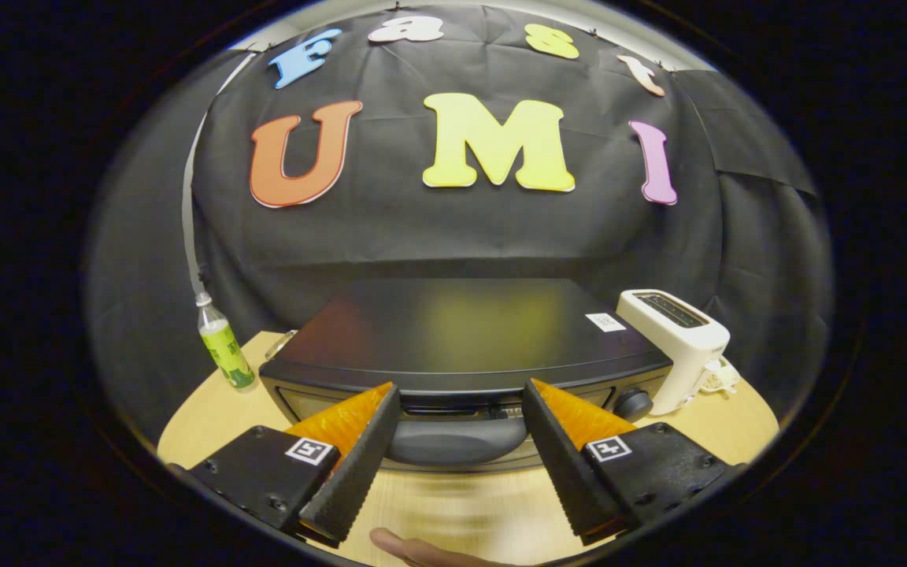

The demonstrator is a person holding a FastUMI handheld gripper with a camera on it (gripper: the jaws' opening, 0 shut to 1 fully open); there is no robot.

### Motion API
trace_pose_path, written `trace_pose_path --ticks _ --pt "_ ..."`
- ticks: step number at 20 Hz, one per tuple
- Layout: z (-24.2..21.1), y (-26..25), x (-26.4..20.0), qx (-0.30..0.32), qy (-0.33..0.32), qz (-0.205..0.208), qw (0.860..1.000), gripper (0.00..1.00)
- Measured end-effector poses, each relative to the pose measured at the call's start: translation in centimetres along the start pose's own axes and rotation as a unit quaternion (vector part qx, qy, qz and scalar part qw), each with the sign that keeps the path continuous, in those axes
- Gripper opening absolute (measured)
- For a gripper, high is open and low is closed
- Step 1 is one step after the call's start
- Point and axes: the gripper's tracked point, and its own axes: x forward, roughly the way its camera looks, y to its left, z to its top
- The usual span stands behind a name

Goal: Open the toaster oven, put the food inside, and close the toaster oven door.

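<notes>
The toaster oven [465, 339] sits on the pale wooden tabletop [217, 417], just ahead of the fingers, its long axis running side to side across the view; its front faces the hand-held gripper [460, 398], its flat dark top spreads back toward the black cloth wall, and a small white sticker [605, 321] lies near the top's right rear corner; the door looks closed, with a broad dark handle [457, 441] bulging out at the middle of the front, and a round knob [633, 404] at the front's right end. The hand-held gripper is released, its two fingers spread wide and holding nothing; the handle lies in the gap between the fingertips, which reach the front face without clearly touching it. A white slot toaster [678, 346] stands upright just beside the oven's right end, its cord [717, 378] bunched at its far side; a small plastic bottle with a green label [223, 346] stands tilted near the oven's left rear corner, apart from it. A fingertip of a person's hand [414, 549] shows on the tabletop below the fingers, between them.
</notes>
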Motion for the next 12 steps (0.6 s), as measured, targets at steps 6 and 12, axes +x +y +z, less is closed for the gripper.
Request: trace_pose_path --ticks 6,12 --pt "-0.3 0.5 -0.1 0.000 0.002 0.007 1.000 1.00" --pt "-2.1 0.2 -2.3 0.000 0.007 0.023 1.000 1.00"
